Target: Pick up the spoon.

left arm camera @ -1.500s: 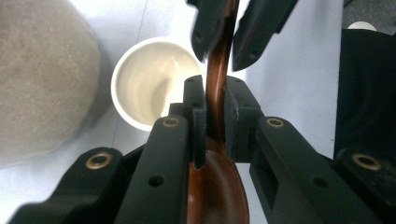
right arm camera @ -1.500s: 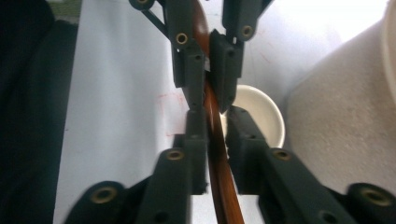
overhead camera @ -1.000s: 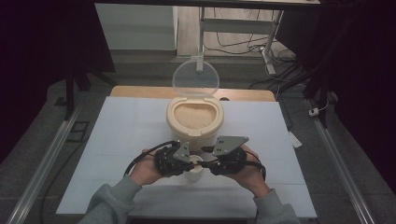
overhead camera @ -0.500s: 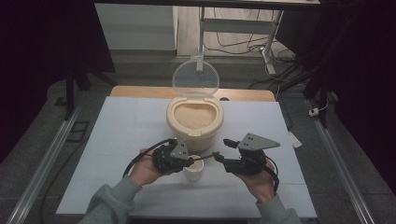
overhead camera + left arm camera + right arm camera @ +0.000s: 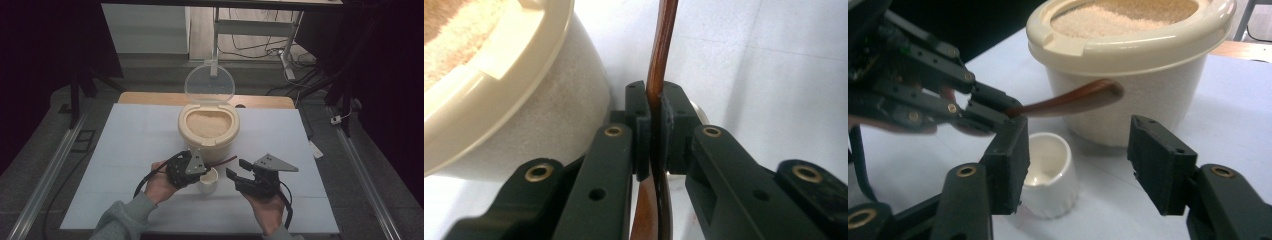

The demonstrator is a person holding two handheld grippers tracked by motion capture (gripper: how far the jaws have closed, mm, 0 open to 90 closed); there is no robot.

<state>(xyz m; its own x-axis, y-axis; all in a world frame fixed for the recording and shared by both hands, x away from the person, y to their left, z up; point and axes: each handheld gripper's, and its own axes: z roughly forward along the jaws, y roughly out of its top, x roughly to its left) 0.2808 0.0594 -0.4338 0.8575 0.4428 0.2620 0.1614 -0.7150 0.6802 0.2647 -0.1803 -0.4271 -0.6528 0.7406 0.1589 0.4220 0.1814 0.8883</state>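
Note:
A cream container (image 5: 207, 131) full of pale grain stands mid-table with its clear lid (image 5: 209, 82) hinged up. In front of it is a small white cup (image 5: 207, 181). My left gripper (image 5: 204, 168) sits just left of the cup, shut on the handle of a brown spoon (image 5: 226, 161) that sticks out to the right above the cup. The left gripper view has the jaws (image 5: 654, 107) clamped on the spoon (image 5: 659, 60) beside the container (image 5: 524, 105). My right gripper (image 5: 237, 169) is to the right of the cup, open and holding nothing. Its view (image 5: 1078, 150) faces the cup (image 5: 1048, 170), spoon (image 5: 1068, 101) and container (image 5: 1128, 65).
A white mat (image 5: 130, 150) covers the table, with a wooden edge (image 5: 265, 101) behind the container. Metal rails (image 5: 55, 165) run along both sides. A desk frame with cables (image 5: 280, 50) stands on the floor beyond.
One second ago both grippers were close together over the cup. The right gripper has since drawn away to the right and stands apart; the left still holds the spoon.

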